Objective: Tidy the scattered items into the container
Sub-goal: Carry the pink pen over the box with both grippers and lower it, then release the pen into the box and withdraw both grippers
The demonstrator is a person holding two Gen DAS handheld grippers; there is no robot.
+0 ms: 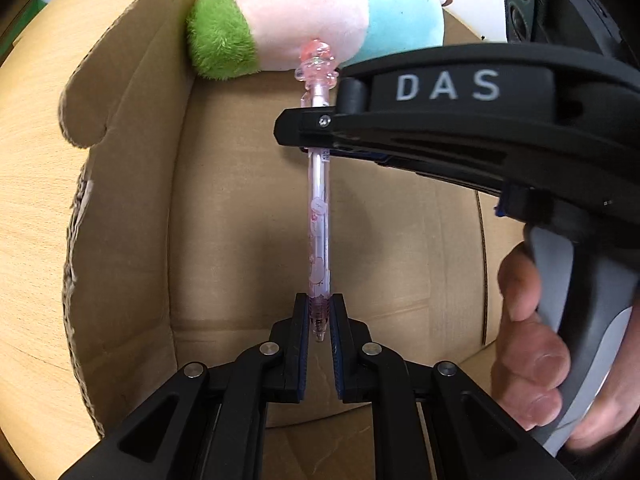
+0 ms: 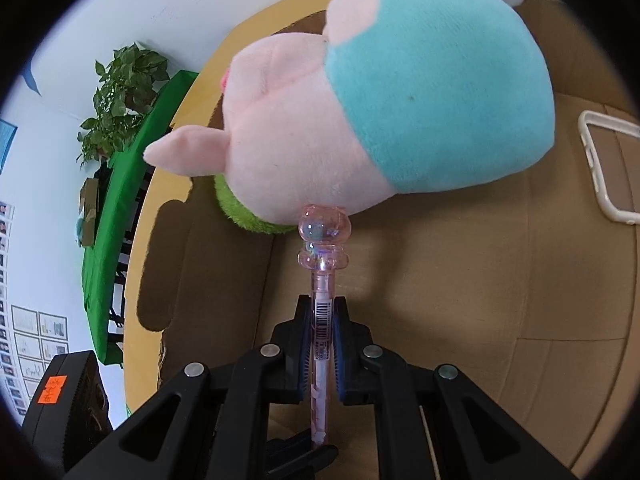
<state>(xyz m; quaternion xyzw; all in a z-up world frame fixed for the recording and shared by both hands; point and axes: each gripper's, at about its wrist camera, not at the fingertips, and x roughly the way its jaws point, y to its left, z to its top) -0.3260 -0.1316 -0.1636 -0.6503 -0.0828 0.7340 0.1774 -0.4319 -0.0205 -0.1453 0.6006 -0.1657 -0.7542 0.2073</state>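
left gripper (image 1: 319,316) jaws hiding pen (image 1: 319,216) tip, right gripper (image 2: 322,320)

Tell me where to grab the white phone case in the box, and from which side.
Grip one long side rail of the phone case, coming from above. It lies flat on the cardboard box floor as a thin open frame, so one finger can drop inside the opening and one outside. Its far end is out of view.

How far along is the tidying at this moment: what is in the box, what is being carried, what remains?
Done: the plush pig and a white phone case already lie in the cardboard box. In hand: the pink pen, held over the box, tip end in the left tongs, upper barrel in the right tongs. Left: release the pen; no other loose items show in these views.
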